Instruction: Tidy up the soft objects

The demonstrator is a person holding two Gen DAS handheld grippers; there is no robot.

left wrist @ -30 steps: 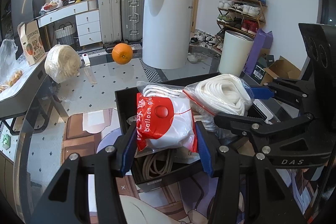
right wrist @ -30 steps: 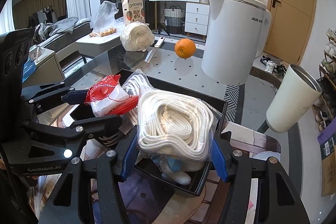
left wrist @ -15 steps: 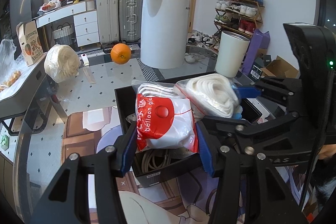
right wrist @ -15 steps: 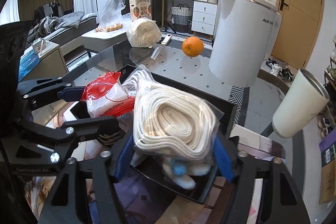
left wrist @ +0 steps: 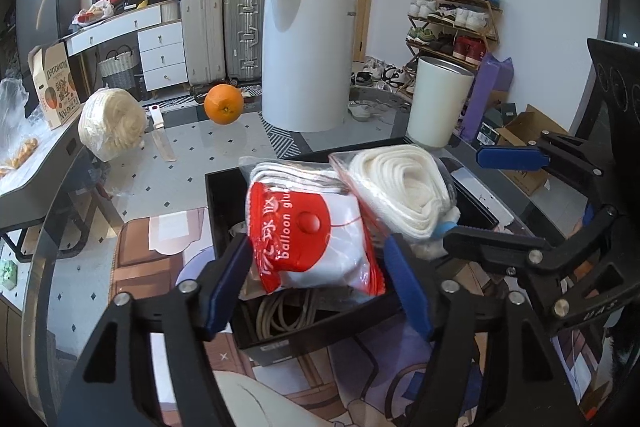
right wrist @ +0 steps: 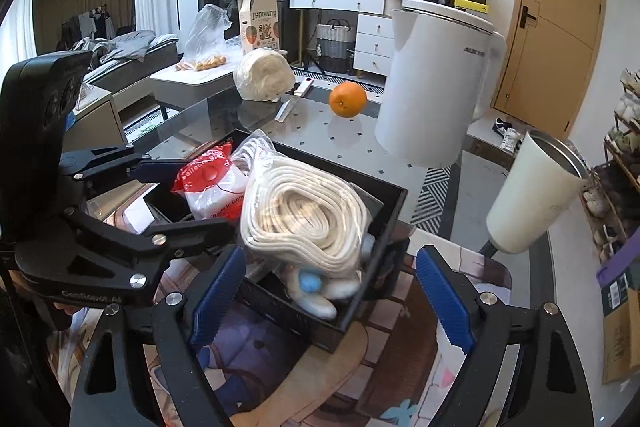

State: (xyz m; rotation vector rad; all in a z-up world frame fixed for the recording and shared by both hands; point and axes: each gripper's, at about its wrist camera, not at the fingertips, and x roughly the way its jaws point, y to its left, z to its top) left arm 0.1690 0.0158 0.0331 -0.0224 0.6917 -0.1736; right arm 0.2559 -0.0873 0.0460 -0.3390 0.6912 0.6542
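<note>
Now left tongs [left wrist: 318, 281] gripping balloon packet [left wrist: 312, 239], right tongs [right wrist: 328, 291] spread, rope bag [right wrist: 308, 215] seemingly free

Glossy plastic balloon packet [left wrist: 312, 239], clear-bagged white cotton rope [right wrist: 308, 215], matt black box [right wrist: 384, 223].

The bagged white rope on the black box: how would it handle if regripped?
The bagged white rope probably squashes under the fingers, being loose coils. Its glossy plastic bag may slip. Perched atop the black box, it could slump sideways if nudged.
</note>
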